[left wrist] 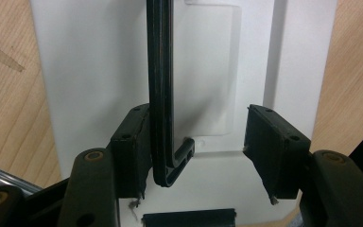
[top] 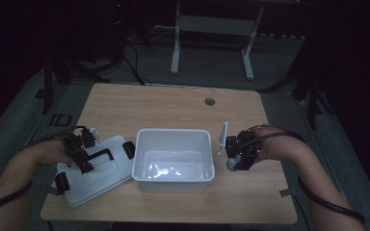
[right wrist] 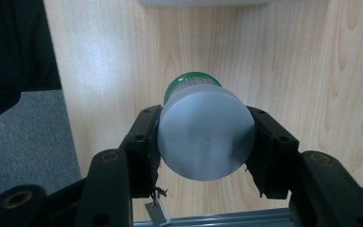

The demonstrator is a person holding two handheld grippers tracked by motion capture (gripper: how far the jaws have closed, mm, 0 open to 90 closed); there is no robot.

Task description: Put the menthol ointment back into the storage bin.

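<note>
A white bin (top: 173, 132) stands open at the middle of the wooden table (top: 164, 103). Its white lid (top: 96, 180) lies flat to the left, with a black handle (top: 101, 155) and black clips. My left gripper (top: 84, 161) hovers over the lid. In the left gripper view its jaws (left wrist: 198, 113) straddle the handle (left wrist: 159, 71), which lies against the left pad while the right pad stands apart, so it is open. My right gripper (top: 236, 154) is to the right of the bin, shut on a grey-white cylinder with a green band (right wrist: 205, 137), lifted off the table.
A round cable hole (top: 209, 101) sits near the table's far edge. The right gripper view shows the table's edge with grey carpet (right wrist: 23, 142) beyond it and the bin's rim (right wrist: 203, 2) at the top. A white desk frame (top: 212, 29) stands behind the table.
</note>
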